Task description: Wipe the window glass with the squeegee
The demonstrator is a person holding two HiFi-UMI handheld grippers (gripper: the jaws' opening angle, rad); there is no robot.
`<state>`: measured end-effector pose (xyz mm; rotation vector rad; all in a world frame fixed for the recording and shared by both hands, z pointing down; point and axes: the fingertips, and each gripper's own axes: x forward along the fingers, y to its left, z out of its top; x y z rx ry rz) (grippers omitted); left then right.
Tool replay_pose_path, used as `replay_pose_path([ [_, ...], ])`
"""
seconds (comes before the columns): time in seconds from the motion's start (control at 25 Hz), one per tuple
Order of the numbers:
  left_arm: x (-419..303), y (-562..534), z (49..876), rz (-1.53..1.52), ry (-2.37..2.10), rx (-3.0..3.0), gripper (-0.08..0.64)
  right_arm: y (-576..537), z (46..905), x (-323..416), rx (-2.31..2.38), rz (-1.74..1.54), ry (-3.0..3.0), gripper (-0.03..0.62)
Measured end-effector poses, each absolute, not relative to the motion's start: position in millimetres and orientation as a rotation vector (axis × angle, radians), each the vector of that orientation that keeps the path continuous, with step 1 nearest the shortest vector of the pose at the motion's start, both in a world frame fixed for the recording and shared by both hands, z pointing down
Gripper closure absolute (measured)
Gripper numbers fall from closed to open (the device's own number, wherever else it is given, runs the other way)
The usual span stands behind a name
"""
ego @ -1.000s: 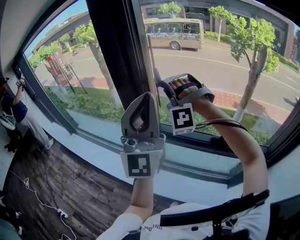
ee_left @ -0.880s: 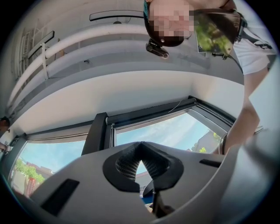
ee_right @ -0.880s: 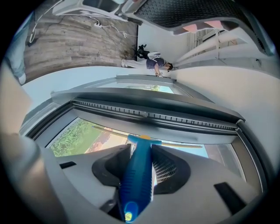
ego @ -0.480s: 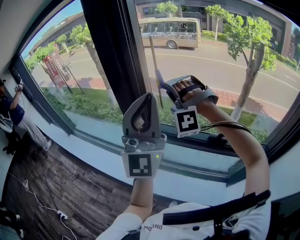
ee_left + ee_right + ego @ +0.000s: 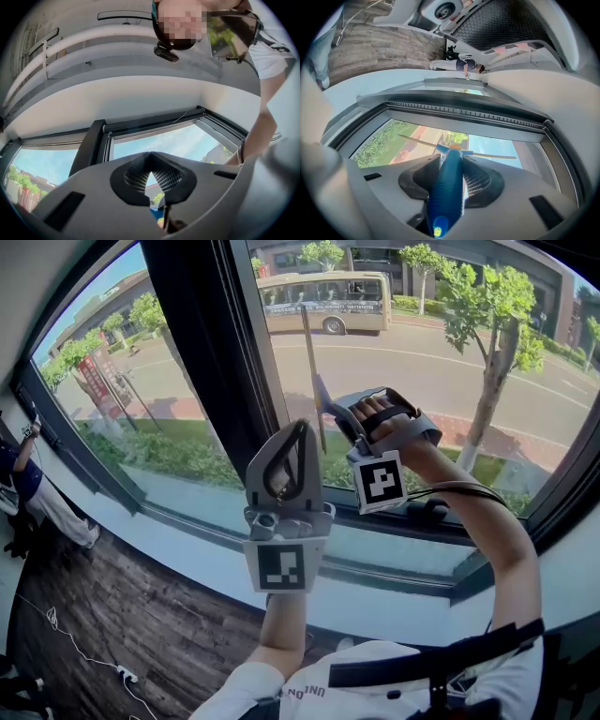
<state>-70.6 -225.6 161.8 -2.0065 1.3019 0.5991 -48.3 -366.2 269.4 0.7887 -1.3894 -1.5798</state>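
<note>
the right gripper (image 5: 330, 413) is clamped on the blue handle of the squeegee (image 5: 316, 381). the squeegee's thin blade stands upright at the window glass (image 5: 422, 352), just right of the dark window post (image 5: 202, 343); contact with the glass cannot be told. the left gripper (image 5: 298, 437) is raised just left of it, jaws together with nothing between them.

left claw (image 5: 299, 426) closed (raised), right claw (image 5: 451, 164) clamped
</note>
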Motion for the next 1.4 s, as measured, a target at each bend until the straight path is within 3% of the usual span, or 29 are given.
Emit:
replay_pose_path([
  [1.4, -10, -215, 153, 0.677, 1.157, -2.098, 0.558, -346, 261, 55, 0.861, -1.525, -1.238, 0.448],
])
